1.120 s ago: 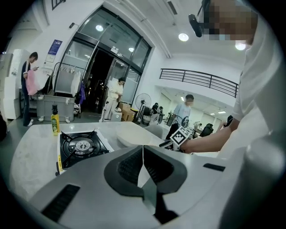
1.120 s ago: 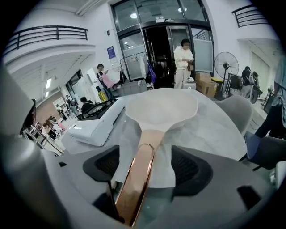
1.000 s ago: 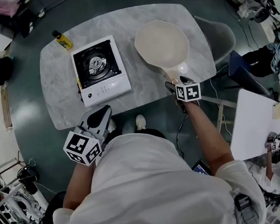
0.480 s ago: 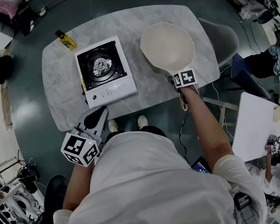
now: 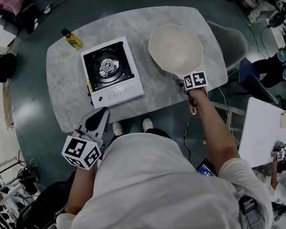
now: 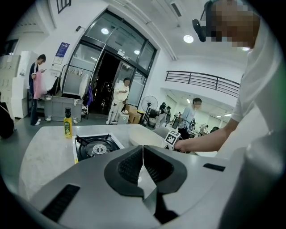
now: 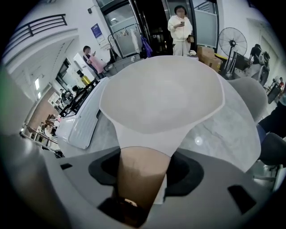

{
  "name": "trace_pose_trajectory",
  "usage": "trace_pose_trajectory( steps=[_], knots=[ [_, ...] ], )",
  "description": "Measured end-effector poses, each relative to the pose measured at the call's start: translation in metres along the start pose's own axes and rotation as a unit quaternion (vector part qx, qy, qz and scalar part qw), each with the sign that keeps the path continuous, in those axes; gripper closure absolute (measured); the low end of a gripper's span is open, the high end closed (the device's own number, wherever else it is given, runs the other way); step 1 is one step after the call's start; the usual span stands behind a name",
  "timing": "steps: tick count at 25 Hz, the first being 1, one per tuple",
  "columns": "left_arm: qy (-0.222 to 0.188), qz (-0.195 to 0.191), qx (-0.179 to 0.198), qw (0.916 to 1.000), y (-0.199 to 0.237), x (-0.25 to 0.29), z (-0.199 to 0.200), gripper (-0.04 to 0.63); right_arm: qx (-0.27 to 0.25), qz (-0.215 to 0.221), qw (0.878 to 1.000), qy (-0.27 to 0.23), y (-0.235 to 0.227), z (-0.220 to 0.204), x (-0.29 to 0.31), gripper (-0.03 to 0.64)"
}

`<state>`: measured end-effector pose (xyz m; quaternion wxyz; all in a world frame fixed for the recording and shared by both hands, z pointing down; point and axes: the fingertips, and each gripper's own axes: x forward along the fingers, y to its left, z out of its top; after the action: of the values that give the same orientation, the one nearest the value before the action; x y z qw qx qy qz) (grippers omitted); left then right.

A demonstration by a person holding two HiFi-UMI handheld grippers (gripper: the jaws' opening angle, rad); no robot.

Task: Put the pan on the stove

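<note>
The cream pan (image 5: 175,45) lies on the marble table (image 5: 68,96), to the right of the white portable stove (image 5: 112,70). Its brown handle (image 7: 138,179) points at me and runs between my right gripper's (image 5: 189,78) jaws. Those jaws are closing, and in the right gripper view (image 7: 144,167) the dark pads meet both sides of the handle. The pan's bowl (image 7: 161,94) fills that view, with the stove (image 7: 82,120) to its left. My left gripper (image 5: 101,116) hovers off the table's near edge, shut and empty (image 6: 143,165). It faces the stove (image 6: 94,147) and the pan (image 6: 145,139).
A yellow bottle (image 5: 73,38) stands at the table's far left corner. A grey chair (image 5: 230,40) sits beyond the right edge, and a white board (image 5: 259,134) leans lower right. Several people (image 6: 120,96) stand in the hall behind.
My right gripper has slid forward along the pan's handle toward the bowl. The pan and the stove stay where they were on the table. My left gripper has barely moved.
</note>
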<state>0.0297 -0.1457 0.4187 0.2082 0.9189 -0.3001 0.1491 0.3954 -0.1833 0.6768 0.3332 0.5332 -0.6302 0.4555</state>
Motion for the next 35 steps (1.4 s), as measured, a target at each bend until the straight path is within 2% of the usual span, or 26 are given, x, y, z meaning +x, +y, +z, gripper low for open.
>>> trace_pose_trajectory(
  steps=[12, 16, 25, 35],
  knots=[
    [-0.009, 0.000, -0.005, 0.9999, 0.005, -0.004, 0.004, 0.577, 0.040, 0.020, 0.999, -0.011, 0.006, -0.009, -0.008, 0.360],
    [-0.012, 0.002, -0.006, 0.9999, 0.009, -0.006, 0.005, 0.577, 0.040, 0.021, 0.999, -0.008, 0.009, -0.016, -0.013, 0.360],
    [-0.020, -0.003, -0.009, 0.9998, 0.016, -0.004, 0.008, 0.577, -0.004, 0.024, 1.000, -0.006, 0.021, -0.008, -0.045, 0.360],
    [-0.035, -0.007, -0.016, 0.9992, 0.025, -0.013, 0.007, 0.577, -0.068, 0.055, 0.996, -0.003, 0.073, 0.023, -0.089, 0.360]
  ],
)
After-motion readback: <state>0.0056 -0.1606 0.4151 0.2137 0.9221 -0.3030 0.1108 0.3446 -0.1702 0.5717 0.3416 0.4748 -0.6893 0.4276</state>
